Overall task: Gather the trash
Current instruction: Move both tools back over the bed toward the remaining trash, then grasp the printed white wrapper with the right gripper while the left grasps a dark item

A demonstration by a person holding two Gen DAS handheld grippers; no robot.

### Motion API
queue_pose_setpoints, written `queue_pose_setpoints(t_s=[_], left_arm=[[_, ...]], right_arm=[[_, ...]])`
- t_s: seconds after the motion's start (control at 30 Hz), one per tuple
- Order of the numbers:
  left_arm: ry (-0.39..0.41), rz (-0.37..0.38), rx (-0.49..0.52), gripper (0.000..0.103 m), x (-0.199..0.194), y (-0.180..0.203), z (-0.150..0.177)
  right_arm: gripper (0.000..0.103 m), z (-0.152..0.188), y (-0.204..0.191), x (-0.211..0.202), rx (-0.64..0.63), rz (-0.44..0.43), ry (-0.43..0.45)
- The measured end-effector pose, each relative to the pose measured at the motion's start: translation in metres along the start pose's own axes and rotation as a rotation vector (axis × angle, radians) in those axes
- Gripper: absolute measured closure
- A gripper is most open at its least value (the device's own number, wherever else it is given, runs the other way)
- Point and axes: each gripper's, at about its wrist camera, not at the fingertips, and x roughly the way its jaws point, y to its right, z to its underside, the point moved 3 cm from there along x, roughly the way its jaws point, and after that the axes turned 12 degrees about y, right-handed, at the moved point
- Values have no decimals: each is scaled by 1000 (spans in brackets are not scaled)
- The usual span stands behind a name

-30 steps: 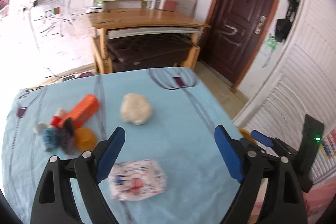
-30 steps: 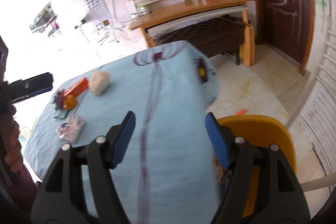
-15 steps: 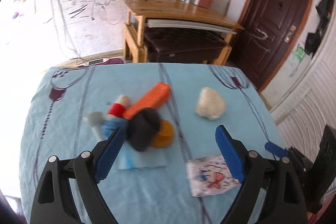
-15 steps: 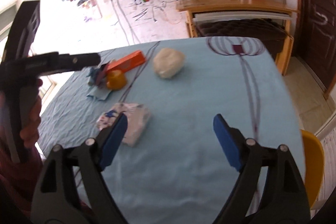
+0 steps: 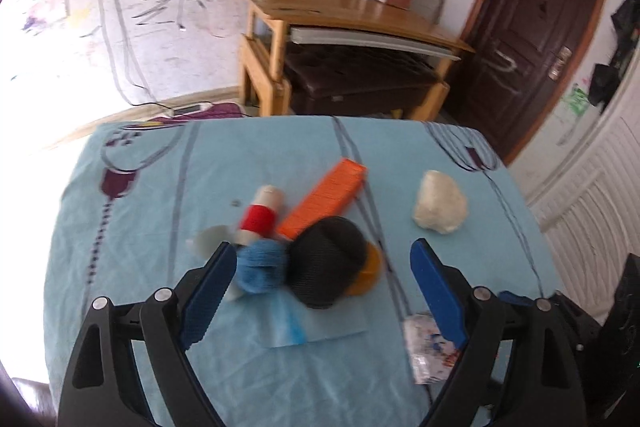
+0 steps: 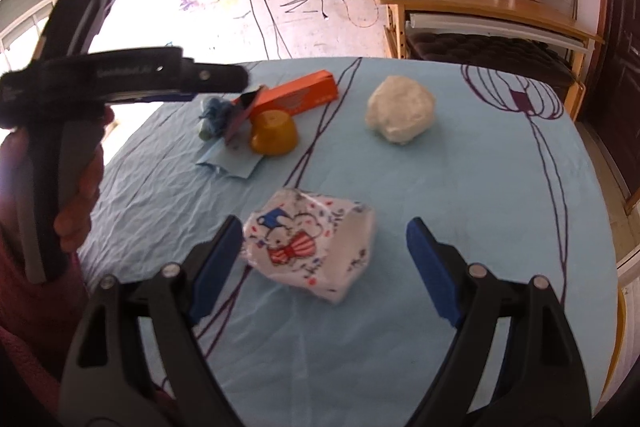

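Note:
On the light blue tablecloth (image 5: 152, 211) lies a pile: an orange box (image 5: 324, 199), a black round pouch (image 5: 326, 265), an orange cup (image 6: 274, 133), blue yarn (image 5: 260, 265), a red-banded tube (image 5: 262, 213) and a blue sheet (image 5: 316, 323). A white crumpled wad (image 5: 440, 205) lies apart, also in the right wrist view (image 6: 400, 109). A printed plastic wrapper (image 6: 316, 251) lies between the open fingers of my right gripper (image 6: 324, 259). My left gripper (image 5: 320, 287) is open above the pile and shows in the right wrist view (image 6: 224, 83).
A wooden desk (image 5: 344, 11) with a dark padded bench (image 5: 360, 75) under it stands beyond the table. A brown door (image 5: 532, 27) is at the back right. The table's right edge drops off by white slatted panels (image 5: 592, 195).
Both grippers have swung left over the table. The left one now hovers over the pile, and the right one has come down around the printed wrapper.

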Motion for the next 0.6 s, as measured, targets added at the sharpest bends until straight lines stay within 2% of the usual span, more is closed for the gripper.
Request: queue_pose_setpoints(t_s=[0.1, 0.43, 0.53, 0.6], left_arm=[[-15, 11, 29, 20, 4, 10, 2], [-59, -40, 65, 20, 25, 13, 8], [-55, -67, 81, 29, 27, 14, 9], [-54, -72, 86, 44, 26, 14, 9]], right_arm=[[22, 0, -4, 2, -4, -1, -8], [22, 1, -3, 17, 9, 10, -40], [22, 0, -3, 22, 5, 13, -54], [23, -1, -3, 24, 3, 15, -58]])
